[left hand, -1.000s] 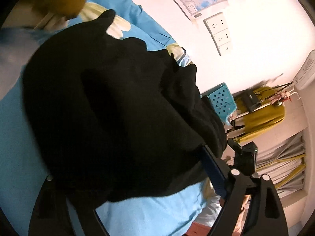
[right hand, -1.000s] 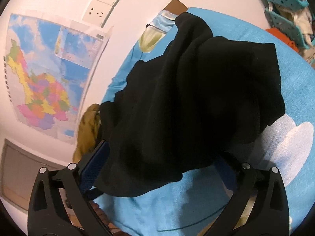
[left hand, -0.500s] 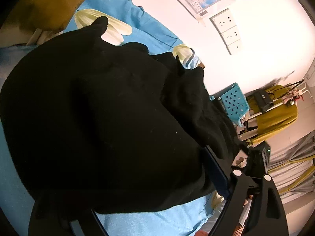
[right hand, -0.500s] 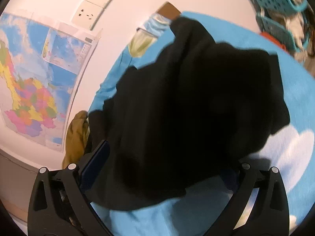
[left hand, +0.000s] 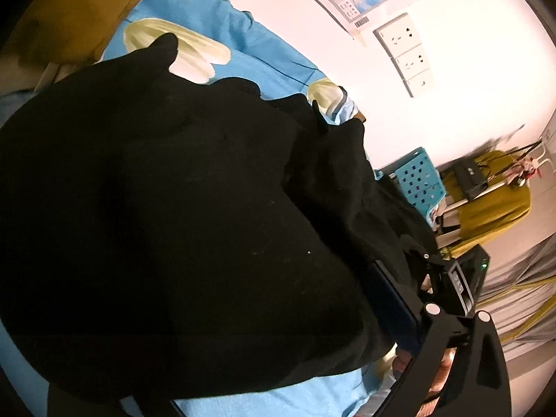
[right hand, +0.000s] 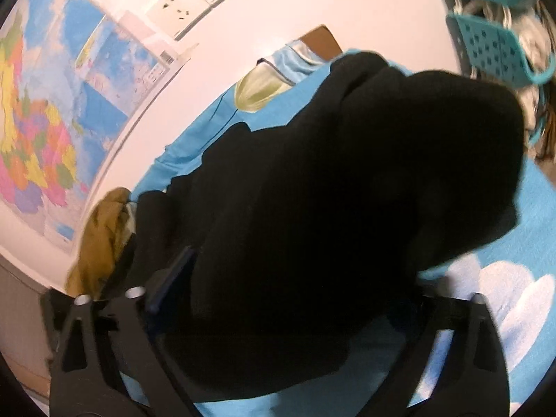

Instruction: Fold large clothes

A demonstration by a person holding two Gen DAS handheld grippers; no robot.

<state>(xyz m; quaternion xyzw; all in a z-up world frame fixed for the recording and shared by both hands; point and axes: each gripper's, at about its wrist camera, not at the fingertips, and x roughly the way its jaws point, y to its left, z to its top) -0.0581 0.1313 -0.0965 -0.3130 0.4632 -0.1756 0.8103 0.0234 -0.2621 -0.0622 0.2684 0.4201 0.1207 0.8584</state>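
A large black garment point(left hand: 180, 229) lies bunched on a blue bed sheet point(left hand: 215, 24) with white cloud prints. It fills most of the left wrist view and of the right wrist view point(right hand: 340, 208). My left gripper point(left hand: 243, 347) has its jaws wide apart with the garment draped between and over them; the left finger is hidden under cloth. My right gripper point(right hand: 288, 316) also stands wide open, with the garment lying between its fingers point(right hand: 173, 271). The other gripper's body point(left hand: 462, 278) shows at the right of the left wrist view.
A white wall with sockets point(left hand: 406, 52) and a map point(right hand: 41, 132) runs behind the bed. Teal perforated baskets point(right hand: 493, 45) stand at the bed's end. A mustard garment point(left hand: 486, 208) hangs on a rack; another mustard cloth point(right hand: 100, 239) lies by the wall.
Both grippers have moved in closer over the black garment, which now fills more of each view. The garment has bunched up more. Both jaws stay wide apart.
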